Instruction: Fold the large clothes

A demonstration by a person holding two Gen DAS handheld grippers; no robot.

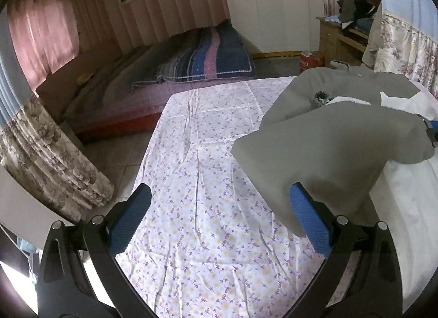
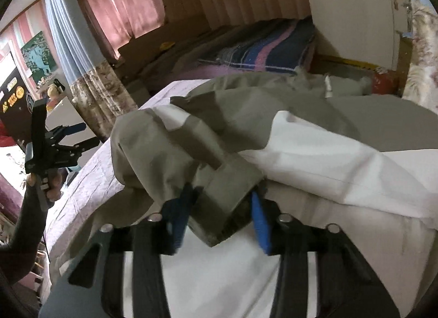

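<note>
— Right hand-held gripper (image 2: 219, 216): blue pads clamped on a folded grey edge of the jacket (image 2: 246, 115).
— Left hand-held gripper (image 1: 219, 219)?
— Jaws wide apart, nothing between, over the floral bed sheet (image 1: 208, 137).
— Jacket's place?
— Heaped on that sheet, white lining showing. Beyond, a striped blanket (image 1: 213, 55).

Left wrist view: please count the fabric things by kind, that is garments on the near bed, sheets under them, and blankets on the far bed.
Grey and white garment: 1
Floral sheet: 1
Striped blanket: 1
Total: 3
</note>
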